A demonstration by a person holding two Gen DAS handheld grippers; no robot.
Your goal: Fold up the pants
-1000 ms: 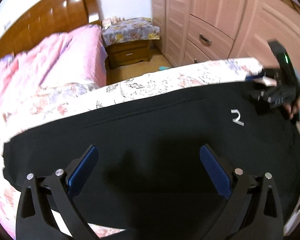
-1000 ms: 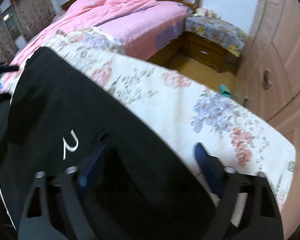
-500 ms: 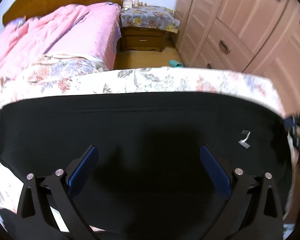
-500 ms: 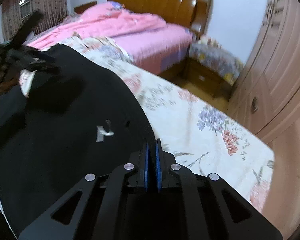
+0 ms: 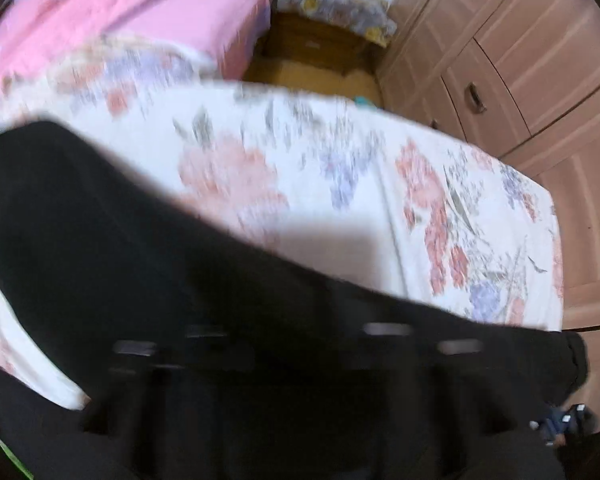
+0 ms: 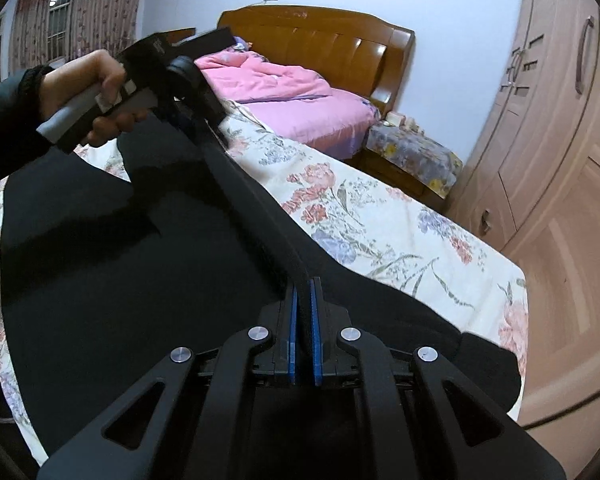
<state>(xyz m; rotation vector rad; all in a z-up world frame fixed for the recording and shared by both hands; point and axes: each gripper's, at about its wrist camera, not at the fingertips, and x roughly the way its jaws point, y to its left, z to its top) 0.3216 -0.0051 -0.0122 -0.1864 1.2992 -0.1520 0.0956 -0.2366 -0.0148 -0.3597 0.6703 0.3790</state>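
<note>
Across the floral bed [image 6: 400, 240], our right gripper [image 6: 303, 312] had clamped the black pants [image 6: 120, 280] at their near edge; our left gripper [image 6: 216, 136] was closing on them too, starting the fold.

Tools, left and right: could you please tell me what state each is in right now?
Left tool: jaws closing on the pants, whose raised edge runs into it.
Right tool: closed, holding the pants' edge.
</note>
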